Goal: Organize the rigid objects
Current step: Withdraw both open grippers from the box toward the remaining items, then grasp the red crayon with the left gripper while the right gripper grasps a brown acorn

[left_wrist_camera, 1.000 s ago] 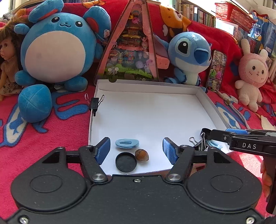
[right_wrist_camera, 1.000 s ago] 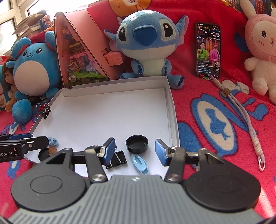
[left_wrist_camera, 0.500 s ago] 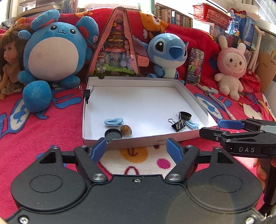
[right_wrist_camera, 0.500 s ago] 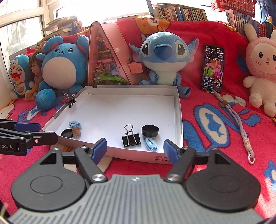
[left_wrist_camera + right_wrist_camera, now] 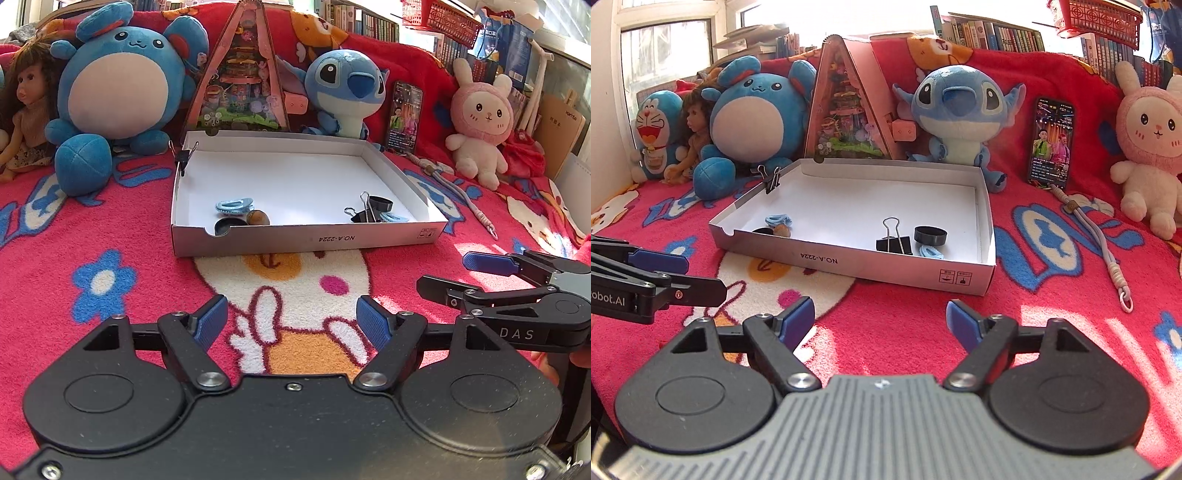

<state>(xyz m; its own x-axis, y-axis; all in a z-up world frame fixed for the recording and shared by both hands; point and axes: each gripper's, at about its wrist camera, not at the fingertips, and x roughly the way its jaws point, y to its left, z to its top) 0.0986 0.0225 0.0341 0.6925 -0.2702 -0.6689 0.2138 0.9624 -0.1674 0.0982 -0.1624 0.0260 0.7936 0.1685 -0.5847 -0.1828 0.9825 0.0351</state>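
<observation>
Both hanging empty short of the white box [image 5: 857,267]: left gripper [image 5: 291,323] spread; right gripper [image 5: 881,319] jaws opening. Sorting looks finished; binder clip [image 5: 894,242] lying ahead inside, no next pick apparent.

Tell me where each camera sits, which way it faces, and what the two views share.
Left wrist: on the left gripper, facing the white box; right gripper and fingertips of a hand at right.
Right wrist: on the right gripper, its jaws opening and empty; left gripper at left.
Shared: box, loose binder clip, Stitch plush, phone.
</observation>
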